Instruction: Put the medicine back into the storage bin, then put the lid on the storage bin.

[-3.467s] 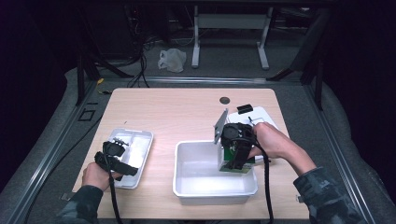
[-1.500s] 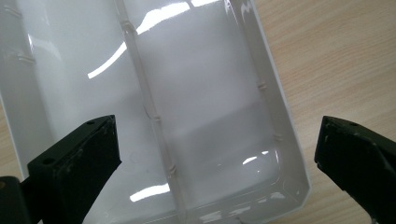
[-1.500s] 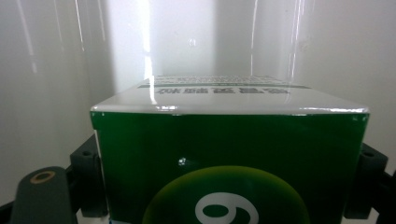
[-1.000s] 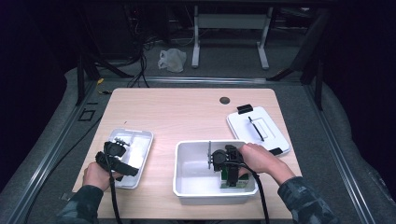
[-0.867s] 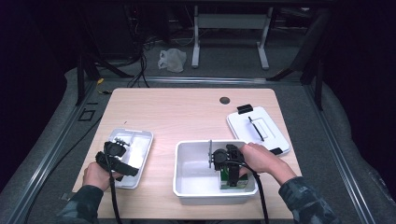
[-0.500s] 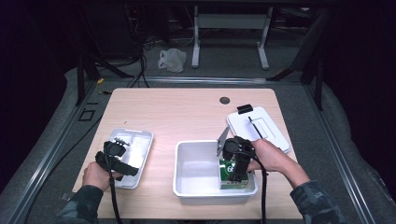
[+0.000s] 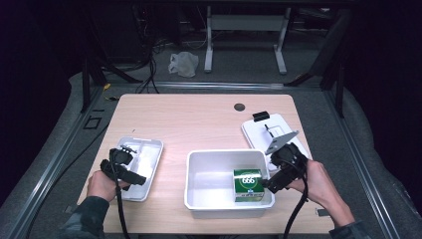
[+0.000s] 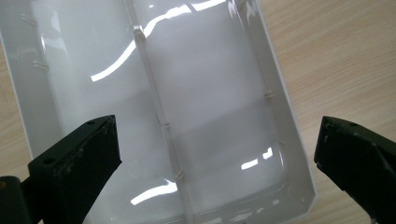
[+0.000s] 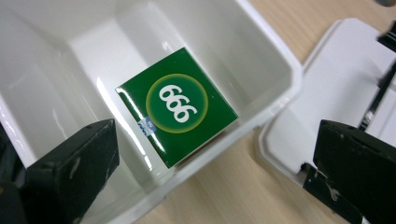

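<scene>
High view, near edge first: person's forearms come in from the bottom, one hand on each gripper. Left gripper [image 7: 121, 158] sits over the near part of a shallow white tray [image 7: 152, 149] at the table's left-front; left hand [image 7: 102, 184] grips its handle, cable trailing down toward the bottom edge. Right gripper [image 7: 278, 172] hangs just beside the right wall of a deep white bin [image 7: 199, 199], w/ right hand [image 7: 318, 184] behind it and the grey plate tilted up on top.

Left gripper view: jaws spread wide, nothing btwn them. Below lies the tray [image 8: 285, 135], glossy, w/ a thin ridge running along its middle, resting on the wooden table [image 8: 336, 56].

Right gripper view: jaws also wide apart, holding nothing. Btwn them a green box [image 9: 177, 119] marked "666" in a gold-ringed circle rests inside the bin [image 9: 275, 100], close to the bin's corner. Right jaw sits over a flat white lid [image 9: 336, 93] just beside the bin; a black clip is at its near end.

Back in the high view, the green box [image 7: 248, 185] is in the bin's right-front corner, apart from the gripper. Lid [image 7: 259, 134] lies flat on the table [image 7: 199, 119] behind the right gripper, black latch [image 7: 261, 116] at its far end. Farther off, a small dark round spot [image 7: 239, 107] near the table's far edge. Beyond the table: dark floor, cables, a white bag [image 7: 183, 64] and a metal stand's legs [image 7: 246, 30].
</scene>
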A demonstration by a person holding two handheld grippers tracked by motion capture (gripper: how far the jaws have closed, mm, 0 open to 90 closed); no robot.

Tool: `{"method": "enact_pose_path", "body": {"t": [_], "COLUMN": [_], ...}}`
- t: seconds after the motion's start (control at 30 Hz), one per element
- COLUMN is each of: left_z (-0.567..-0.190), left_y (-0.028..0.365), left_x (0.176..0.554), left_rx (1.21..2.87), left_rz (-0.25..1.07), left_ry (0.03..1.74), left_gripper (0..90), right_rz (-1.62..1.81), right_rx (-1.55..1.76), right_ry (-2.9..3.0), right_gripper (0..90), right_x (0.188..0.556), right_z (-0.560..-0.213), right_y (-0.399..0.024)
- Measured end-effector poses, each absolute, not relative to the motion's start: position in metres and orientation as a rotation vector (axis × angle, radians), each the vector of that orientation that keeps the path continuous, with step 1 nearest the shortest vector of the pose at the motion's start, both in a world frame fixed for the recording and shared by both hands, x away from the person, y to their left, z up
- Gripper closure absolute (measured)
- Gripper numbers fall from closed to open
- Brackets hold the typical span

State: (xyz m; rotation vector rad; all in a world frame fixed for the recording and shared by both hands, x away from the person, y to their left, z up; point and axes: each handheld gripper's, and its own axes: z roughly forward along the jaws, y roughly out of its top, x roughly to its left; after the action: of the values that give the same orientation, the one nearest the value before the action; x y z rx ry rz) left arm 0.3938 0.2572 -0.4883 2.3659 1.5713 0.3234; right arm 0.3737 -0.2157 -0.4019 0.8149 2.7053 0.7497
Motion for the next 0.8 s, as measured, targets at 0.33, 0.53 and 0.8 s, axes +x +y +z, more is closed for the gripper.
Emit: {"method": "enact_pose_path", "body": {"t": [0.33, 0.53, 0.8], "left_z": [-0.487, -0.491, -0.509], "left_y": [0.271, 0.27, 0.279], "left_x": [0.401, 0.41, 0.43], "left_rx": [2.336, 2.341, 2.333], "left_rz": [0.333, 0.322, 0.231], "left_ry": [1.631, 1.677, 1.769], "left_gripper": [2.0, 8.6, 15.3], "right_rz": [0.83, 0.727, 0.685], "right_rx": [1.313, 1.406, 1.453], "right_ry": [2.395, 2.392, 2.419], "right_gripper": [1.2, 1.4, 1.6], "right_x": [0.364, 0.372, 0.381], "right_z": [-0.42, -0.44, -0.449], "right_y": [-0.281, -0.296, -0.299]}}
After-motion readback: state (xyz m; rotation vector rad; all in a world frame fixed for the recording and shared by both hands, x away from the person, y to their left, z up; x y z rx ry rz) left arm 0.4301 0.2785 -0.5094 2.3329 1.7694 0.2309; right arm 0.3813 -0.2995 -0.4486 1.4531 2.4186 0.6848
